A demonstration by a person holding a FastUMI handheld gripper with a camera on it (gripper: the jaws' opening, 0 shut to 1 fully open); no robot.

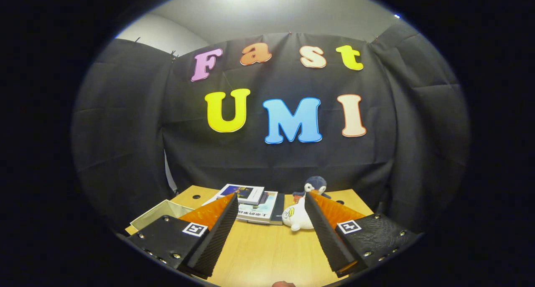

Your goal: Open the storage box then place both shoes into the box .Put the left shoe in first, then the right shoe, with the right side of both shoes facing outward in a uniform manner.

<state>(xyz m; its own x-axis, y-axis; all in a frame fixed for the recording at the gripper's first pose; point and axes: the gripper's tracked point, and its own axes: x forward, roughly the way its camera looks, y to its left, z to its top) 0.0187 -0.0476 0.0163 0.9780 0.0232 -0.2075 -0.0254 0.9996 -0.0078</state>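
— Lower centre of frame: gripper (271, 201)?
— Fingers spread wide, holding nothing; ribbed pads (217, 232) above bare wooden table (267, 249).
— Storage box (161, 214)?
— Lower left, pale, open-topped, partly hidden behind the left finger.
— Beyond the fingertips?
— Stacked books (255, 205); white plush seal (294, 220), half covered; plush penguin (314, 186). Shoes: cannot be made out.

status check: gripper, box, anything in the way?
Gripper open, holding nothing, above the table. Open-topped box beside one finger. Books and plush toys just beyond the fingertips.
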